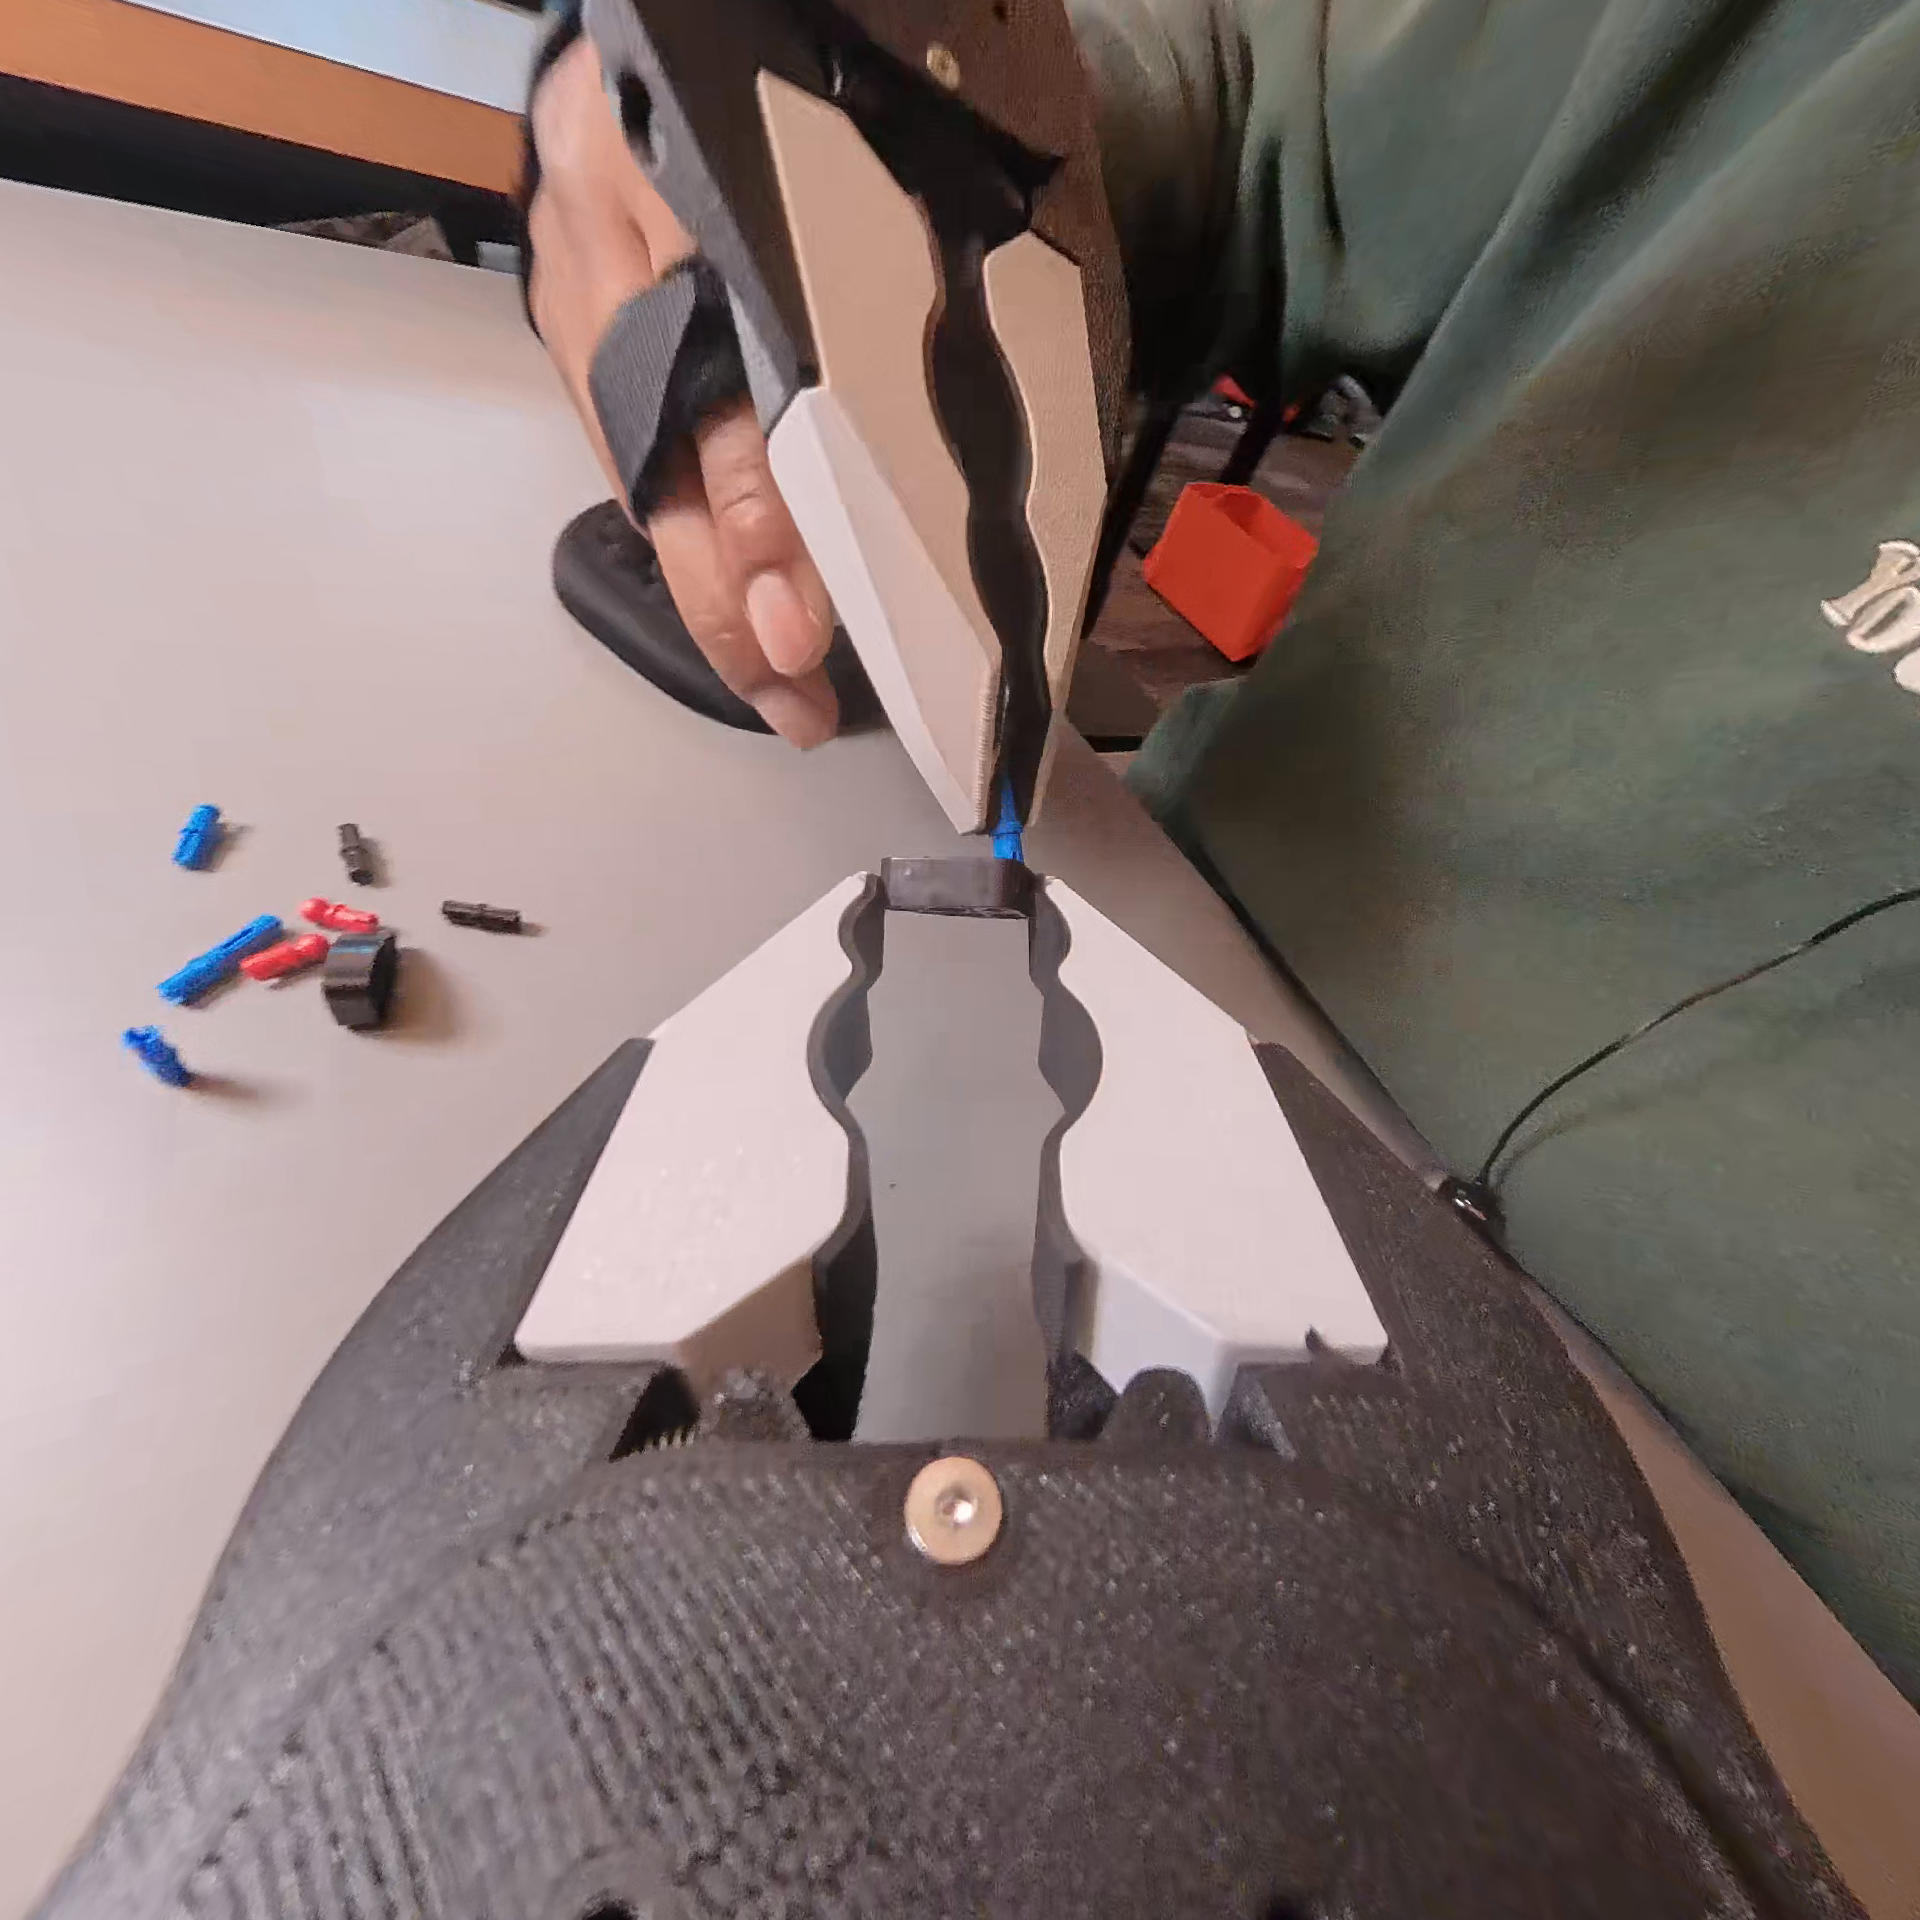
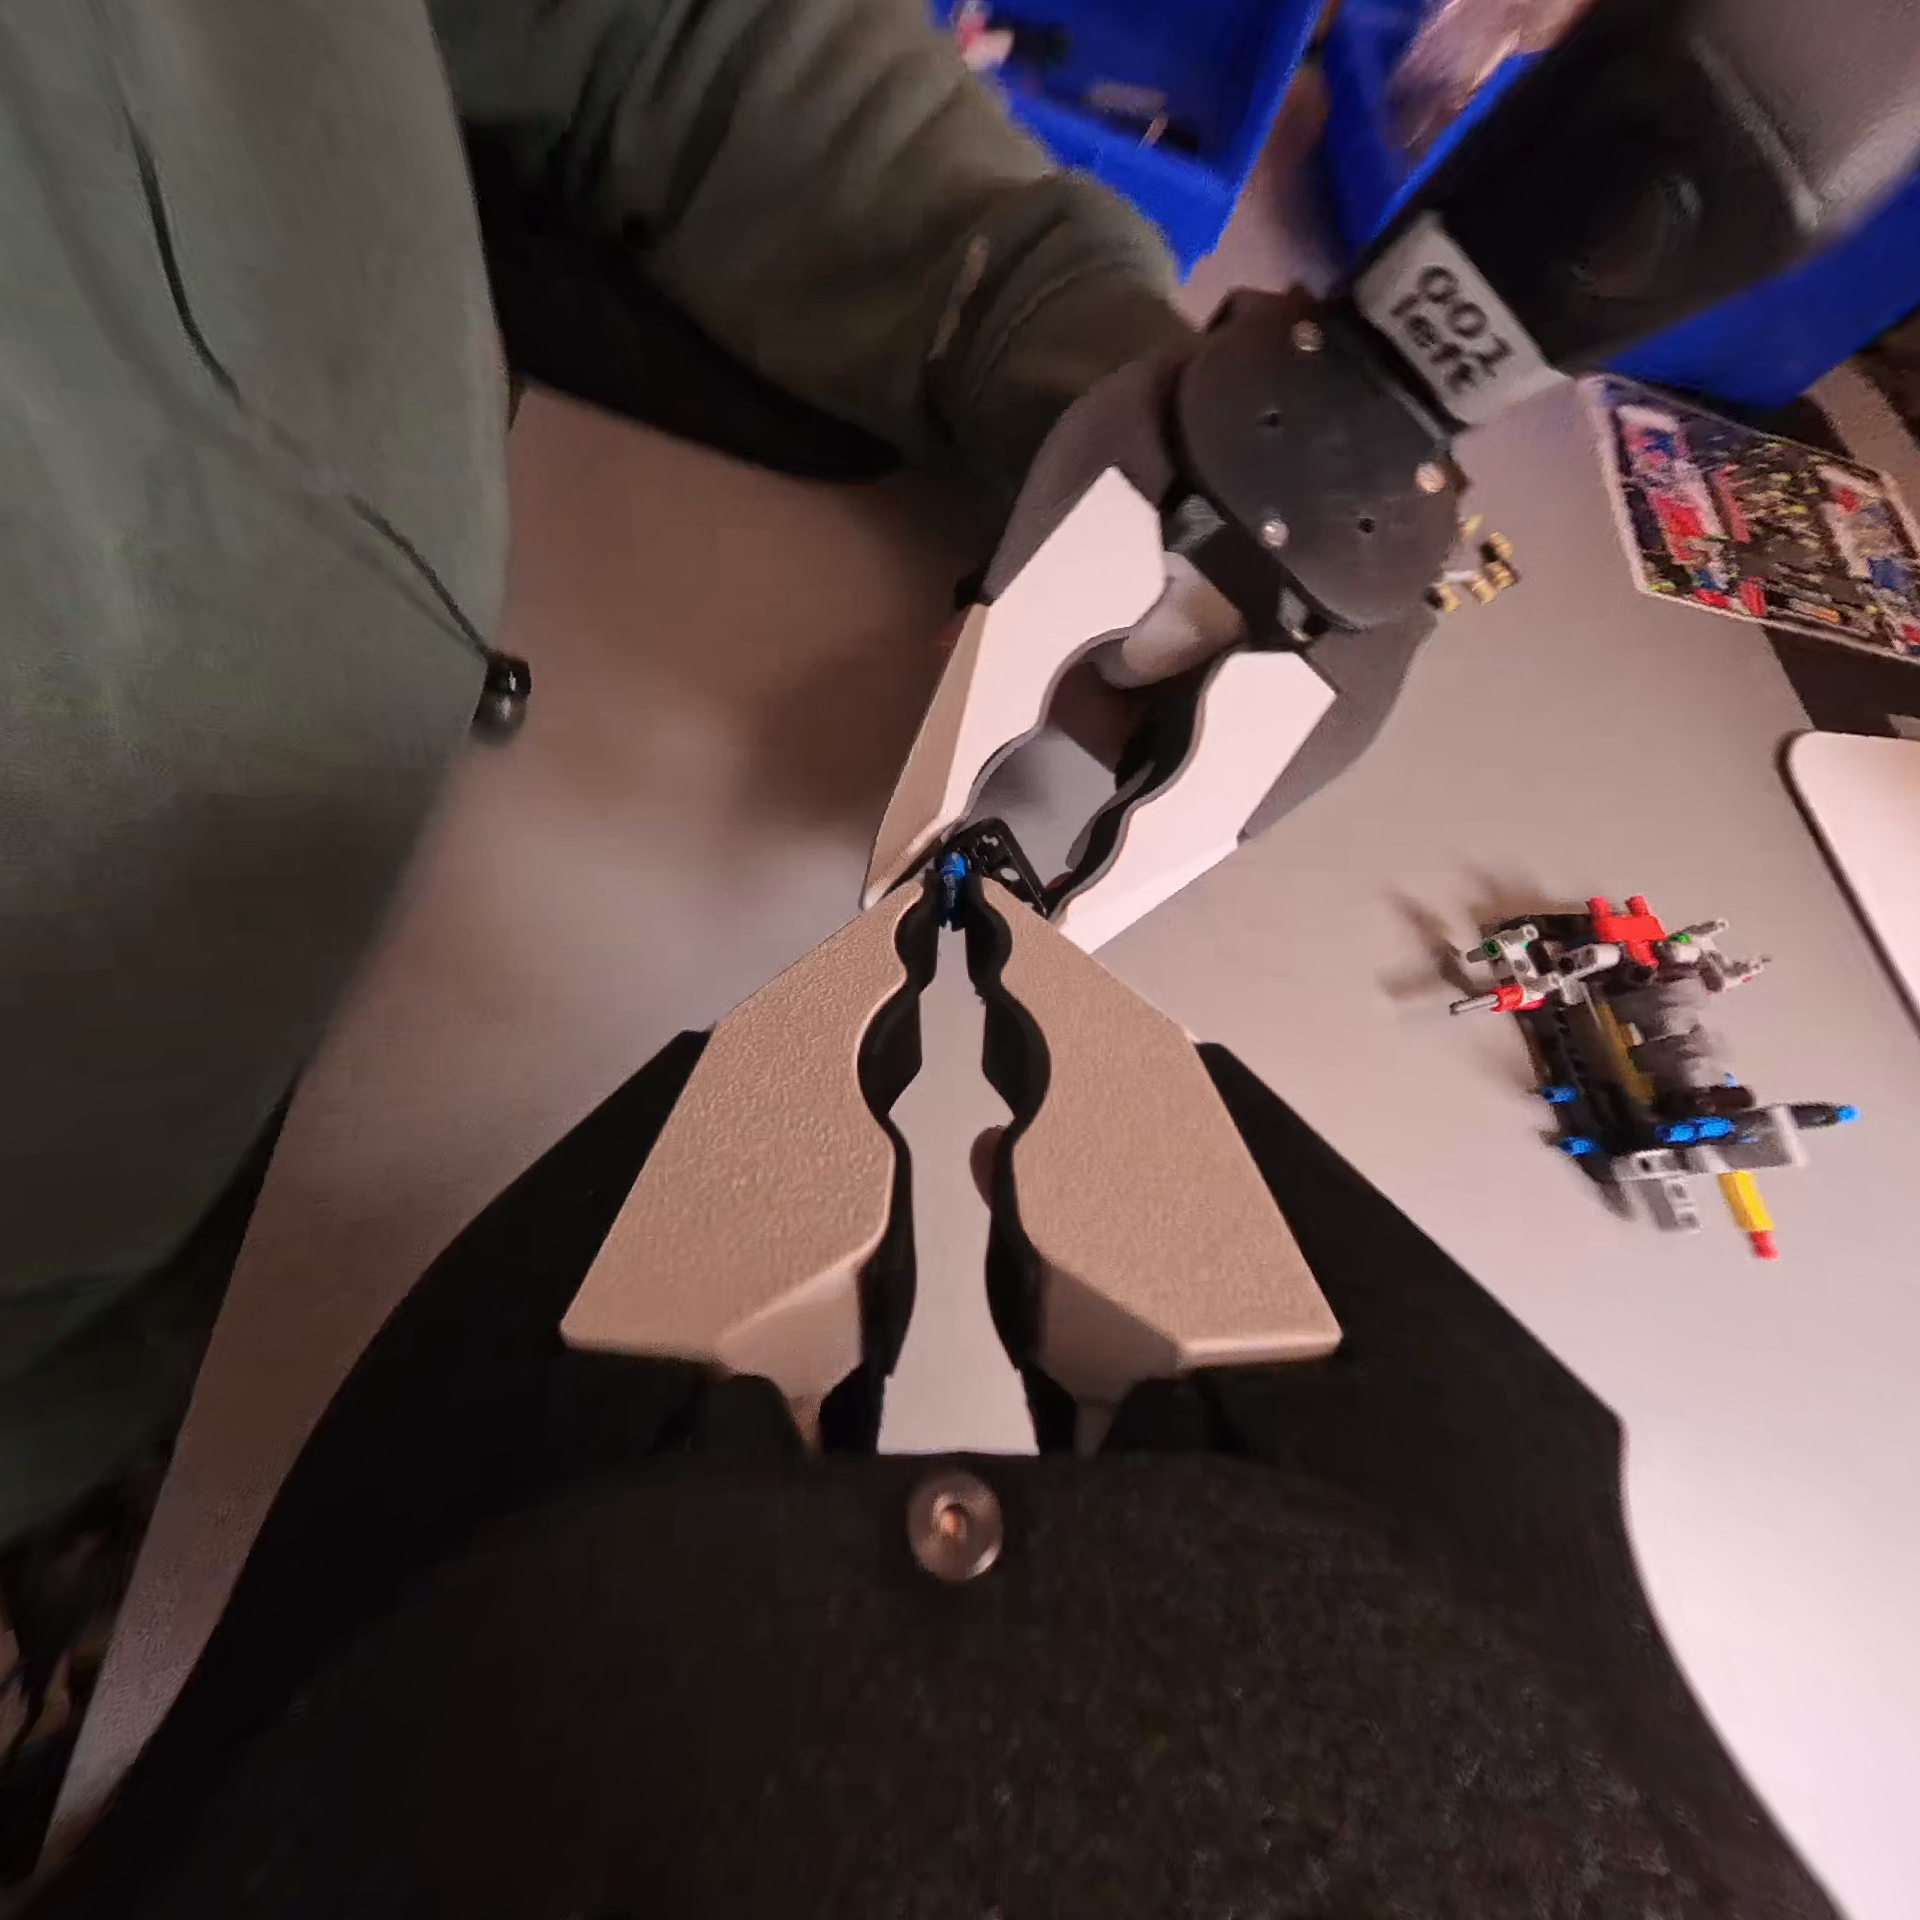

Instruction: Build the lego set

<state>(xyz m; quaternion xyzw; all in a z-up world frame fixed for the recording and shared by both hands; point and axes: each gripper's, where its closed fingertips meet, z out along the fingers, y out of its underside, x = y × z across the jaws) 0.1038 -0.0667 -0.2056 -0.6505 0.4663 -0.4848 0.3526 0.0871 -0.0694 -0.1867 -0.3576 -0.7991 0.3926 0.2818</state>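
Observation:
My left gripper [image 1: 958, 891] is shut on a short black lego beam [image 1: 956, 886], held above the table near its front edge. My right gripper [image 1: 1006, 816] comes down from above, shut on a blue pin [image 1: 1006, 831] whose tip touches the beam's right end. In the right wrist view the right gripper [image 2: 951, 902] holds the blue pin [image 2: 951, 883] against the black beam [image 2: 1003, 854], which sits between the left gripper's fingers [image 2: 1132, 883]. A partly built lego model [image 2: 1631, 1049] lies on the table to the right.
Loose blue pins [image 1: 213, 961], red pins [image 1: 286, 954], black pins [image 1: 480, 914] and a black curved piece [image 1: 362, 977] lie on the grey table [image 1: 312, 520] at left. A printed sheet [image 2: 1766, 520], blue bins [image 2: 1122, 104], a red box [image 1: 1231, 569] and a person's green sweatshirt [image 1: 1610, 623] are around. The tips of both grippers are at nearly the same place. Left tips and right tips are each some 25 centimeters from the partly built lego model [image 2: 1631, 1049].

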